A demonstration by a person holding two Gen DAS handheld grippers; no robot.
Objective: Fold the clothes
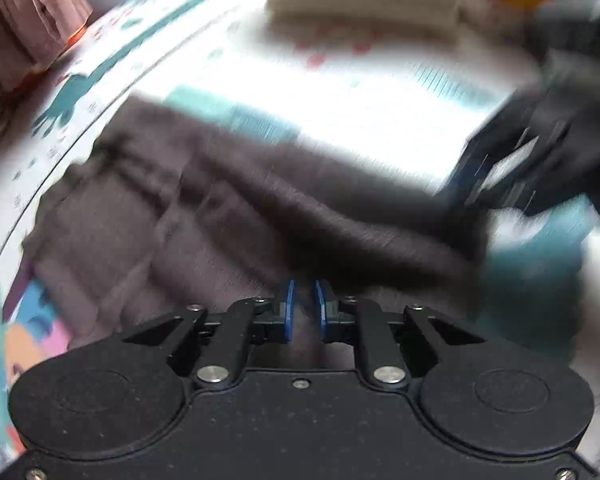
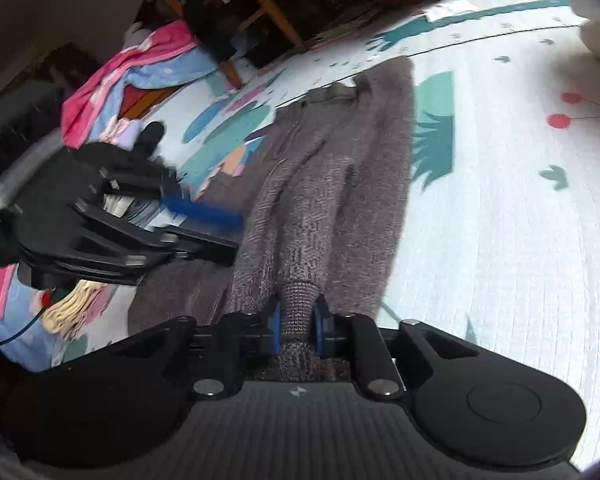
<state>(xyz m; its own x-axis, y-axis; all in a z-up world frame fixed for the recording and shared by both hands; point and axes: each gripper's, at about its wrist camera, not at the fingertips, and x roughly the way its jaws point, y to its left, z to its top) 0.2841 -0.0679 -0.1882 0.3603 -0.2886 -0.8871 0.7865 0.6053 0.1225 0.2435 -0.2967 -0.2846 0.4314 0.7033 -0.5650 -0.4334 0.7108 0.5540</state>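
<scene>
A grey-brown knit sweater [image 1: 220, 208] lies stretched out on a patterned play mat [image 1: 340, 96]. In the left wrist view, which is blurred, my left gripper [image 1: 304, 304] points down onto the sweater's near part, its blue pads close together with fabric in the narrow gap. In the right wrist view the same sweater [image 2: 340, 168] runs away from the camera, and my right gripper [image 2: 298, 316] is shut on its ribbed end. The left gripper [image 2: 236, 232] shows there at the sweater's left edge. The right gripper [image 1: 500, 176] appears as a dark blur at the sweater's right end.
A stack of folded pale clothes [image 1: 360, 4] sits at the mat's far side, also visible as white folded clothes [image 2: 596, 36]. A heap of pink and blue laundry [image 2: 140, 68] and a wooden chair [image 2: 268, 12] stand off the mat's [image 2: 500, 200] left edge.
</scene>
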